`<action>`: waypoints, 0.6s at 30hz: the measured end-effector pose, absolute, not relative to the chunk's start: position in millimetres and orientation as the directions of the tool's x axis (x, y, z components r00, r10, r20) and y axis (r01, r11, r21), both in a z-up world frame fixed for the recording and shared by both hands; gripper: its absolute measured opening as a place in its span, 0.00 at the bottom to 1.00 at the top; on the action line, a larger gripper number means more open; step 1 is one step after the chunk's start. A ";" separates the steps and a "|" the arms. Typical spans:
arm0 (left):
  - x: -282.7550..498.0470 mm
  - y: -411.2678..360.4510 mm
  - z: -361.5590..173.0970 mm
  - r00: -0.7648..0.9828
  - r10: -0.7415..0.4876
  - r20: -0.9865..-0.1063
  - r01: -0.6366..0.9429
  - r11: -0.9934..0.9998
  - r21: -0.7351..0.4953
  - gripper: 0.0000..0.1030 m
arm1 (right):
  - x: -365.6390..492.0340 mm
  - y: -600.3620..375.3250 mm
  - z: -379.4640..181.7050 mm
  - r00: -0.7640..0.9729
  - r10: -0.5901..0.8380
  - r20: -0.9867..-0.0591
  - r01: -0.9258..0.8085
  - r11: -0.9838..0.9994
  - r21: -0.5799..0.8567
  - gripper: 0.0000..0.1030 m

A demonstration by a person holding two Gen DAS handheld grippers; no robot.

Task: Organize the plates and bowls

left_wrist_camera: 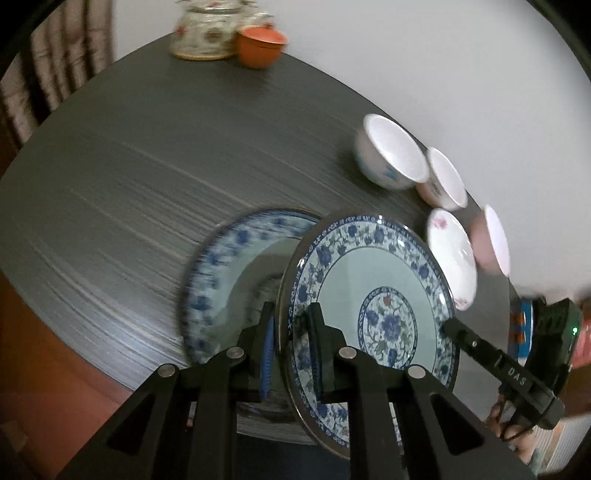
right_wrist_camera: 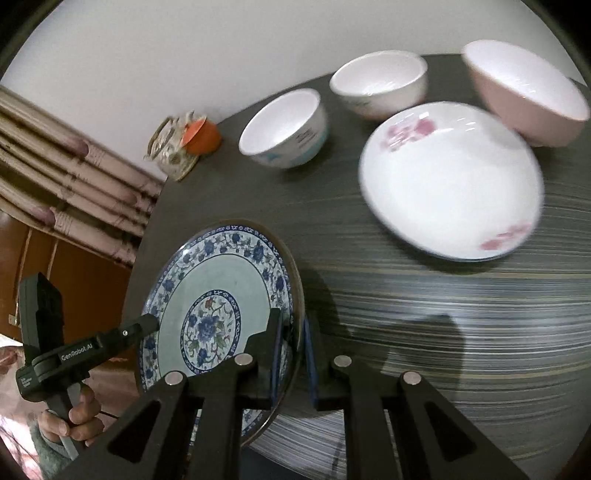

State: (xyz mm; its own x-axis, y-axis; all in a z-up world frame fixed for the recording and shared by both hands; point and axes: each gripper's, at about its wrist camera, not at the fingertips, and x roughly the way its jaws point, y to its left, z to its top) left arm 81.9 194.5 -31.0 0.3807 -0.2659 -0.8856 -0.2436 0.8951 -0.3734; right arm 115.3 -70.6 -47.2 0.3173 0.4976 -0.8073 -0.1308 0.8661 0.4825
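Note:
A blue floral plate (left_wrist_camera: 373, 291) is held off the dark table between both grippers. My left gripper (left_wrist_camera: 290, 332) is shut on its left rim; my right gripper (right_wrist_camera: 291, 347) is shut on its right rim, where the plate (right_wrist_camera: 218, 291) also shows. The right gripper's finger tip (left_wrist_camera: 452, 326) touches the plate's far rim in the left wrist view. A second blue floral plate (left_wrist_camera: 229, 266) lies on the table just behind and below. A white plate with pink flowers (right_wrist_camera: 450, 181), two white bowls (right_wrist_camera: 284, 129) (right_wrist_camera: 380, 83) and a pink bowl (right_wrist_camera: 524, 92) stand further back.
A patterned glass jar (left_wrist_camera: 203, 31) and an orange cup (left_wrist_camera: 260, 44) stand at the table's far corner. The table edge (right_wrist_camera: 147, 229) runs close beside the held plate, with a curtain and wooden furniture beyond it. A white wall lies behind the bowls.

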 end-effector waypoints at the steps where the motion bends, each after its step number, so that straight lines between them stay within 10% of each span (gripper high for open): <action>1: 81.2 201.0 -34.0 0.382 -0.259 -0.887 -0.258 0.892 -0.371 0.12 | 116.8 -67.1 -49.8 0.313 0.497 -0.810 -0.131 0.867 0.481 0.11; 18: 85.7 240.4 -70.8 0.372 -0.248 -0.895 -0.337 0.862 -0.379 0.14 | 124.1 -34.2 -73.1 0.284 0.464 -0.839 -0.135 0.886 0.444 0.12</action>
